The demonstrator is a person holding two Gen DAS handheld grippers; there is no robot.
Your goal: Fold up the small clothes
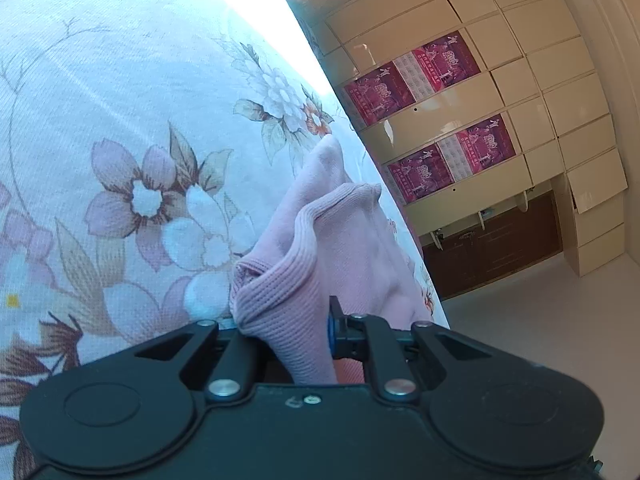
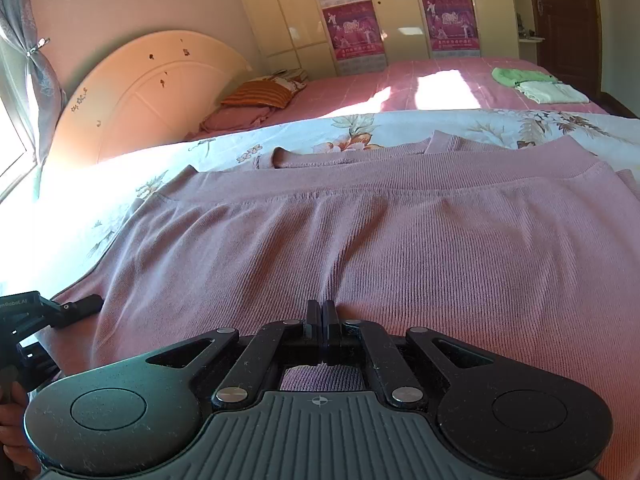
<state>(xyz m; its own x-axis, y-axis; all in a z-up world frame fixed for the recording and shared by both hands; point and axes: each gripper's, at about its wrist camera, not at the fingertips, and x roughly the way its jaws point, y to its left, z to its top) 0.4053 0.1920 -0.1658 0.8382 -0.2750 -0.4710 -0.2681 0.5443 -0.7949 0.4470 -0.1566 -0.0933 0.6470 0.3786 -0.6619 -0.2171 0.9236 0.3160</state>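
Note:
A pink ribbed knit garment (image 2: 400,240) lies spread on a floral sheet (image 2: 360,128) on the bed. In the right wrist view my right gripper (image 2: 322,312) is shut on the garment's near edge, the cloth puckering at the jaws. In the left wrist view my left gripper (image 1: 288,332) is shut on a bunched edge of the same pink garment (image 1: 320,240), which rises in folds over the floral sheet (image 1: 140,160). The left gripper also shows at the far left of the right wrist view (image 2: 80,304), at the garment's left edge.
A folded green cloth (image 2: 516,75) and a folded white cloth (image 2: 552,93) lie at the far right of the pink bedspread (image 2: 360,88). Pillows (image 2: 260,96) sit by the headboard (image 2: 140,88). Wardrobes (image 2: 400,8) stand behind the bed. The bed edge drops to the floor (image 1: 540,340).

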